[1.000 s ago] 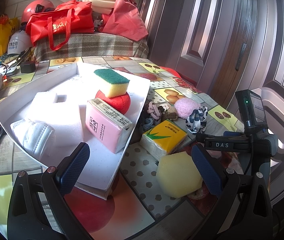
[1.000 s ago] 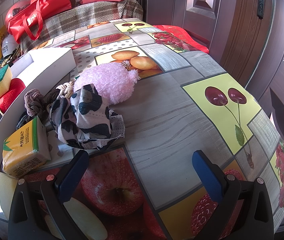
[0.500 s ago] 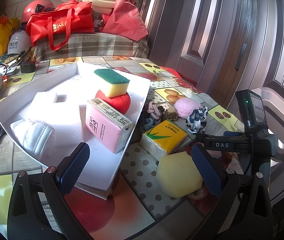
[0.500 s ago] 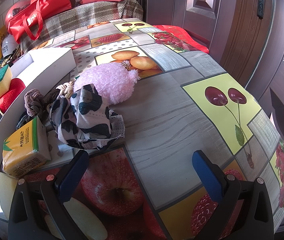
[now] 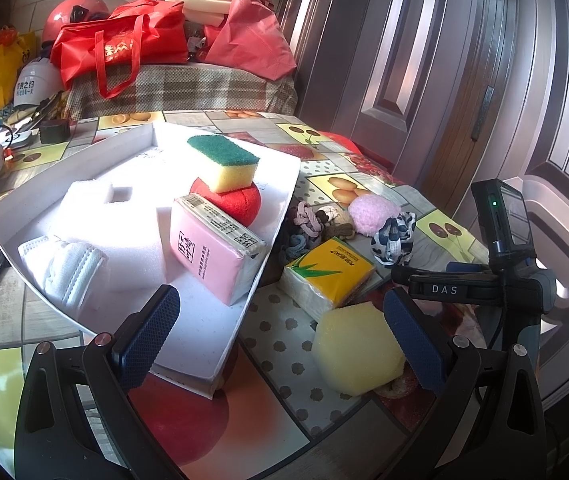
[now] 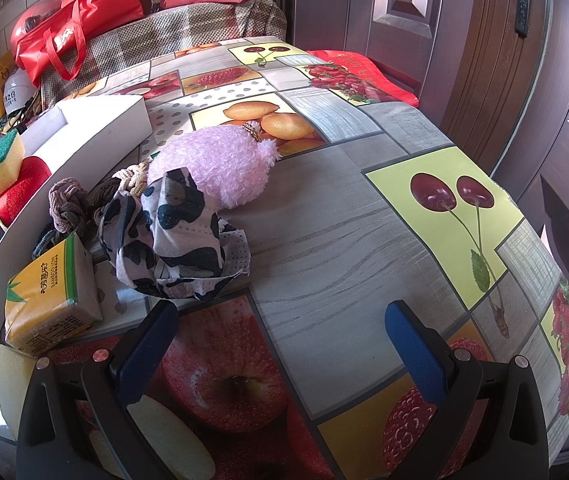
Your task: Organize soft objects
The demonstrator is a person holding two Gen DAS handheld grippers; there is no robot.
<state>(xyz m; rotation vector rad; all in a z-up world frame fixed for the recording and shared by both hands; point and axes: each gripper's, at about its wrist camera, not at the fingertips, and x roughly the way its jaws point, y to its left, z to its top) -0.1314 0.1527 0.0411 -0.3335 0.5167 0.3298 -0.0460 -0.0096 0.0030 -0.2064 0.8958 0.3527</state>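
Note:
A white tray [image 5: 272,196] holds a green-and-yellow sponge [image 5: 226,162] on a red sponge [image 5: 240,204], a pink tissue pack [image 5: 208,250], white foam [image 5: 112,224] and a white mask [image 5: 70,270]. On the table right of the tray lie a yellow tissue pack [image 5: 328,274], a yellow hexagonal sponge [image 5: 356,348], knotted hair ties [image 5: 308,220], a pink plush ball [image 6: 220,164] and a black-and-white patterned mask [image 6: 172,236]. My left gripper [image 5: 280,336] is open and empty over the tray's near corner. My right gripper [image 6: 280,344] is open and empty, just short of the patterned mask.
Red bags [image 5: 124,46], helmets [image 5: 72,12] and foam rolls sit on a plaid-covered surface behind the table. Wooden doors [image 5: 424,80] stand at the right. The table edge curves away at the right in the right wrist view [image 6: 556,248]. Bare tablecloth lies right of the plush ball.

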